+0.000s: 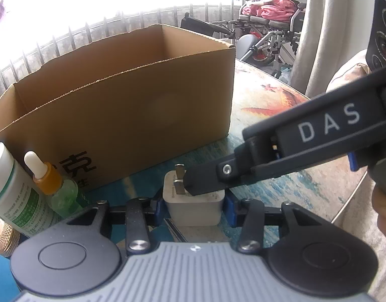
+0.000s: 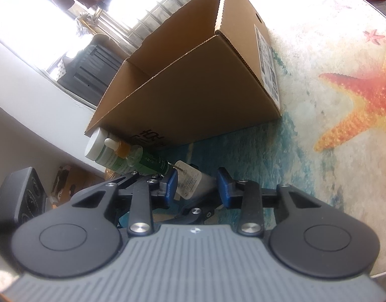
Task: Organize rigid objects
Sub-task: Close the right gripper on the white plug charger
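Observation:
A white plug adapter (image 1: 193, 201) with metal prongs sits between my left gripper's (image 1: 193, 207) blue pads, which press its two sides. My right gripper (image 2: 196, 187) comes in from the right; its black finger (image 1: 205, 178) lies over the adapter's top by the prongs. In the right wrist view the adapter (image 2: 193, 181) sits between the right pads with a gap on the right side. An open cardboard box (image 1: 132, 110) stands just behind, also in the right wrist view (image 2: 193, 95).
A white-capped green bottle (image 1: 11, 191) and an orange-and-green dropper bottle (image 1: 54, 186) stand left of the adapter against the box. A gold round object (image 1: 1, 236) lies at far left. The tablecloth (image 2: 344, 100) has a starfish print. The table edge runs at right.

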`<state>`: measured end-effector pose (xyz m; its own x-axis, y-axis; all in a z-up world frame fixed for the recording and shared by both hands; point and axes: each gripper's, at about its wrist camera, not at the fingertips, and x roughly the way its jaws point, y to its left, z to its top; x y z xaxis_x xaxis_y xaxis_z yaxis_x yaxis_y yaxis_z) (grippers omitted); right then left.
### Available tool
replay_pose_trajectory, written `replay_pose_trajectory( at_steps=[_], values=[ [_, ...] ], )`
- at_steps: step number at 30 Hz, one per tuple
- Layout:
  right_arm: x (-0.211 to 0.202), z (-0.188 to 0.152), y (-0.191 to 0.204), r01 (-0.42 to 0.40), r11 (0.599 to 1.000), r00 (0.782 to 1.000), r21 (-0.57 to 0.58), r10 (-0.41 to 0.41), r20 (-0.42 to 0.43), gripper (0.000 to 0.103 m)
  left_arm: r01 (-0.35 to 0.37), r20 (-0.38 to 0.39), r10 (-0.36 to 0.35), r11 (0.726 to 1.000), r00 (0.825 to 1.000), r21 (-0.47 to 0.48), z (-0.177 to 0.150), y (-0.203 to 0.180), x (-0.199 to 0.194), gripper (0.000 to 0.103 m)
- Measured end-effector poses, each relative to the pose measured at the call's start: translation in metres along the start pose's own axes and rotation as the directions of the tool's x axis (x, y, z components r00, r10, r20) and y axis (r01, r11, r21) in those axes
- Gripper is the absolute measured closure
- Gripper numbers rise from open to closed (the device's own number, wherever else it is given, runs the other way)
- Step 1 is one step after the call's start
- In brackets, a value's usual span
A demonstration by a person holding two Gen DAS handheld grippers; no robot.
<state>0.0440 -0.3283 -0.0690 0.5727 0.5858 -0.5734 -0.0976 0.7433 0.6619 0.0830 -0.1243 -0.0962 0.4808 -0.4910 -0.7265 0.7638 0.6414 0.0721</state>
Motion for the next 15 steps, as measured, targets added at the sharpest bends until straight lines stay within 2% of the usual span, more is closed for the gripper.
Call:
replay_pose_trajectory(
  at_steps=[15],
  values=[
    [-0.0047,-0.0019,0.0093,0.017,1.000,1.000,-0.020,-0.017,0.016,0.073,0.001,0.020,-0.001,1.000,1.000,-0.007,0.0035,-0.0018,-0.0077,0.059]
  ],
)
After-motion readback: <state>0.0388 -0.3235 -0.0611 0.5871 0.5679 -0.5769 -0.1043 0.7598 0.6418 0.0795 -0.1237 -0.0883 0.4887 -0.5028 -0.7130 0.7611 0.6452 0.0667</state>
